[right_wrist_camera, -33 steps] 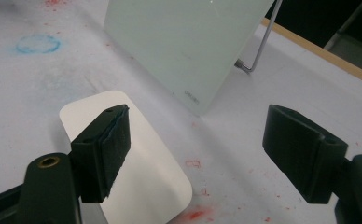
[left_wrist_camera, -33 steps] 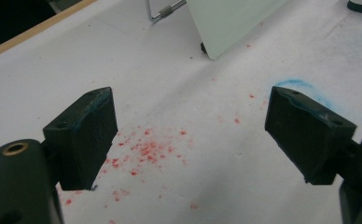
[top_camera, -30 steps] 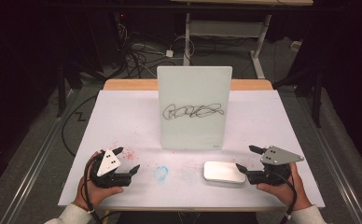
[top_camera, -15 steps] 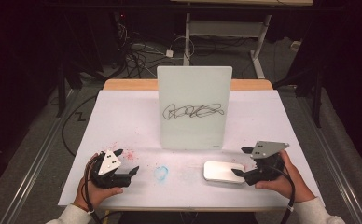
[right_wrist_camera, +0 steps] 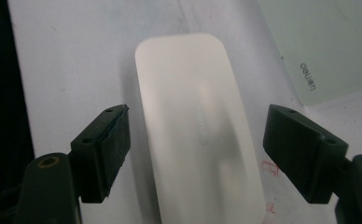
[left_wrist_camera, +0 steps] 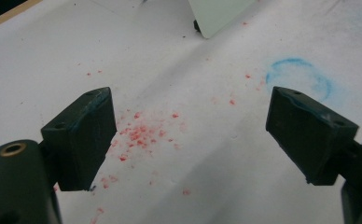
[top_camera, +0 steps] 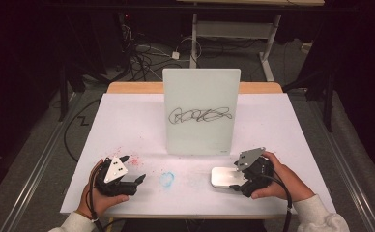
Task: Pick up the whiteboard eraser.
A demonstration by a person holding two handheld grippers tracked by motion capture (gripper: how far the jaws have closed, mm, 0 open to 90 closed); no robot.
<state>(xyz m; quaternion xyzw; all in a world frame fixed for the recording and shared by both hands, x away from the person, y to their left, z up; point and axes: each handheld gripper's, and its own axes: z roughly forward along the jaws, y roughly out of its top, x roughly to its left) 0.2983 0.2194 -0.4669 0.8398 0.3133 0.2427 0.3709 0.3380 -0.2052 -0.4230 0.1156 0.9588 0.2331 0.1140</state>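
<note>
Straddling the white eraser (right_wrist_camera: 198, 135), our right gripper (right_wrist_camera: 195, 154) jaws, just narrowing, stand apart without contact (for grasping); left gripper (left_wrist_camera: 188, 140) gapes at seven o'clock.

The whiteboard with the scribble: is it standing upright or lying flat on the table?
Upright. The whiteboard stands on its bottom edge on the white table, its scribbled face towards the camera.

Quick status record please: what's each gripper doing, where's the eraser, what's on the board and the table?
right gripper: jaws straddle the white eraser, have just been closing, pads not touching it
left gripper: open, nothing between the jaws
eraser: flat on the table cover, in front of the whiteboard
whiteboard: upright, black scribble on it
table marks: red specks, blue ring smudge
</note>
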